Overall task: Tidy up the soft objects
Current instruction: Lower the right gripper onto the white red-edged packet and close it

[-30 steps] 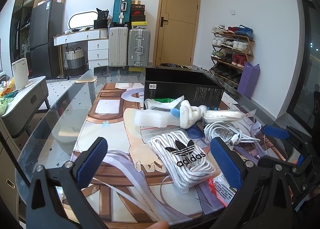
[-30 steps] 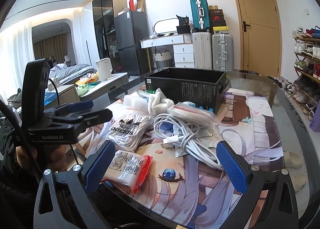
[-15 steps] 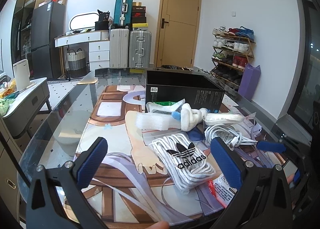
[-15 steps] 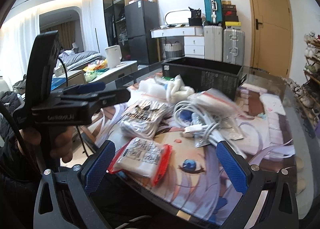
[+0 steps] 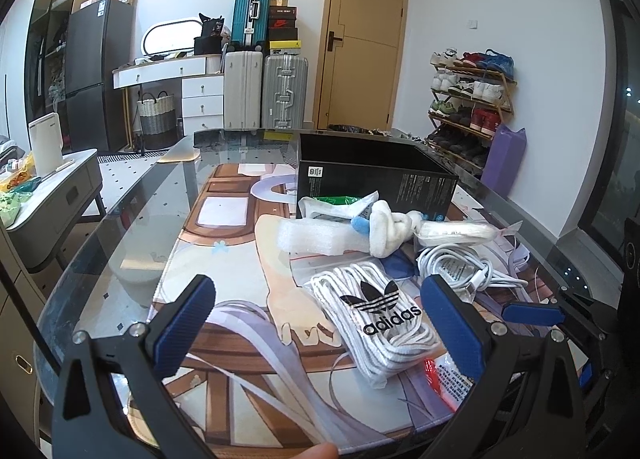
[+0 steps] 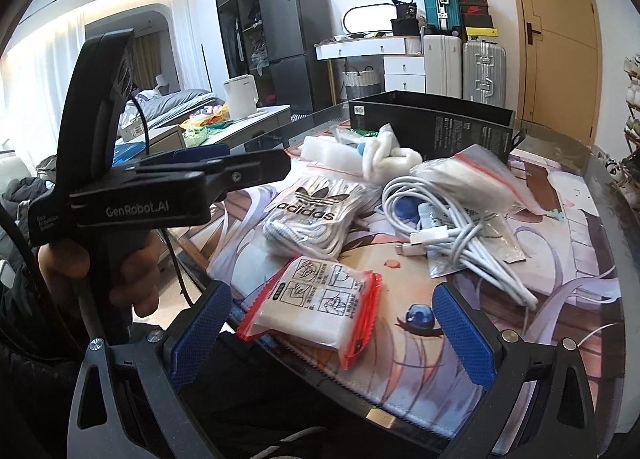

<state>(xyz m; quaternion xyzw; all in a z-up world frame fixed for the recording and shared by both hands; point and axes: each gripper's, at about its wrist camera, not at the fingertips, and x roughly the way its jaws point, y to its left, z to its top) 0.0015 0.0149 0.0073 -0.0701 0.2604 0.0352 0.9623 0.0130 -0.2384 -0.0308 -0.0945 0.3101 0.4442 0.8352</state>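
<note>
A pile of soft items lies on a printed mat (image 5: 240,259) on a glass table. An adidas bag of white laces (image 5: 380,315) (image 6: 308,211) lies nearest my left gripper (image 5: 316,319), which is open and empty just above the table's near edge. A red-edged zip bag with a white pack (image 6: 320,307) lies right in front of my right gripper (image 6: 332,331), open and empty. Behind lie a white cable bundle (image 6: 448,227) (image 5: 460,271), white socks (image 5: 392,227) (image 6: 388,157), a foam piece (image 5: 316,235) and a bagged white item (image 6: 464,179).
An open black box (image 5: 376,175) (image 6: 436,119) stands behind the pile. The left gripper's body (image 6: 160,187) and hand fill the left of the right wrist view. The table edge (image 5: 120,219) runs along the left; a side cabinet (image 5: 48,187) stands beyond it.
My right gripper has moved left and closer to the red-edged zip bag, which now sits between its fingers' line. The left gripper has barely moved. Both stay open.
</note>
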